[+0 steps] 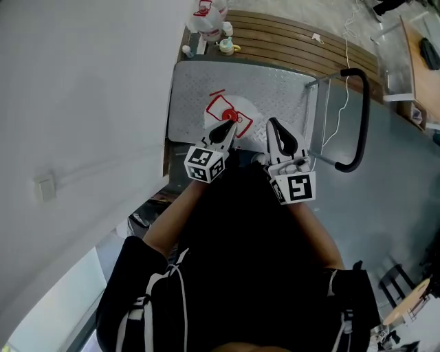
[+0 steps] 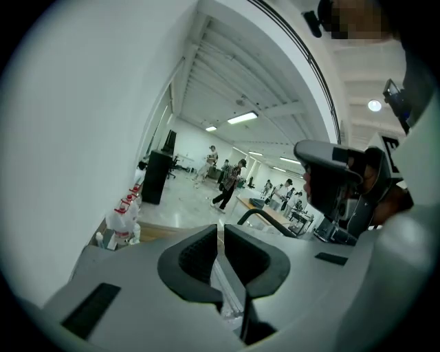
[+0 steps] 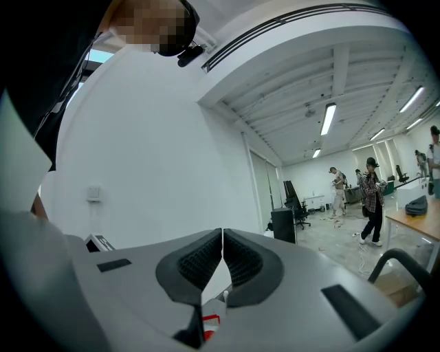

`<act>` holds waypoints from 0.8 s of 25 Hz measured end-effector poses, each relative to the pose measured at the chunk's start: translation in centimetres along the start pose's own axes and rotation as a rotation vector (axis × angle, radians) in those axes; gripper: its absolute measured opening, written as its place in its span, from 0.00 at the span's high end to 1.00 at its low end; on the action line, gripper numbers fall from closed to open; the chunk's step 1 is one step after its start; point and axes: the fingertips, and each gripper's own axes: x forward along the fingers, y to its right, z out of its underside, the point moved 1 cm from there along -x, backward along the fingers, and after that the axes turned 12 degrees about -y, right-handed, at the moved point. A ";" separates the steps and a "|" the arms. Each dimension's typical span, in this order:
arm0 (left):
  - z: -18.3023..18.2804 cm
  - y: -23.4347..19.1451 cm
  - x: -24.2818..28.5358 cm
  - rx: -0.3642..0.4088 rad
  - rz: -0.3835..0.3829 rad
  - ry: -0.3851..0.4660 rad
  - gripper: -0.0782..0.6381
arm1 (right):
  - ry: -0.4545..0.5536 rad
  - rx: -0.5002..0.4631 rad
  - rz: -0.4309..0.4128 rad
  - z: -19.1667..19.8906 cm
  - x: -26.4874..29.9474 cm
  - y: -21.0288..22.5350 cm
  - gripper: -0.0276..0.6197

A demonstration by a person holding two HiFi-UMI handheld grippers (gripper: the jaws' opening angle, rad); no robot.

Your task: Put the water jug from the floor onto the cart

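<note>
The water jug (image 1: 242, 108), white with a red carry handle and cap, stands upright on the cart's metal deck (image 1: 278, 89). Both grippers hang well above it. In the head view my left gripper (image 1: 232, 126) overlaps the red handle but is far above it. In the left gripper view the left gripper (image 2: 220, 237) shows a narrow slit between its pads with nothing held. My right gripper (image 1: 271, 122) is beside it, its jaws touching and empty in the right gripper view (image 3: 222, 237). A bit of the red handle (image 3: 210, 322) shows below them.
The cart's black push handle (image 1: 358, 117) rises at the deck's right side. More jugs and bottles (image 1: 206, 20) sit on a wooden pallet (image 1: 295, 41) behind the cart. A white wall (image 1: 82, 103) runs close along the left. People (image 2: 230, 182) walk far off.
</note>
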 end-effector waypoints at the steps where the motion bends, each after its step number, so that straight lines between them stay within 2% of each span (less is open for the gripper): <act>1: -0.6 0.0 -0.2 0.013 0.002 0.025 0.83 | 0.000 -0.007 -0.004 -0.1 0.2 -0.2 0.93; 7: -4.8 0.7 -2.2 0.080 -0.039 0.167 0.83 | -0.002 -0.041 -0.010 -0.7 0.9 -0.3 0.93; 11: -7.0 2.0 -3.3 0.126 -0.029 0.192 0.83 | 0.010 -0.031 -0.005 -1.6 0.9 -0.1 0.93; 16: -10.3 4.0 -5.6 0.213 -0.028 0.308 0.83 | 0.035 -0.038 0.018 -2.8 0.6 0.3 0.93; 20: -11.4 5.8 -6.4 0.302 -0.029 0.339 0.83 | 0.031 -0.037 0.040 -2.6 0.2 0.6 0.93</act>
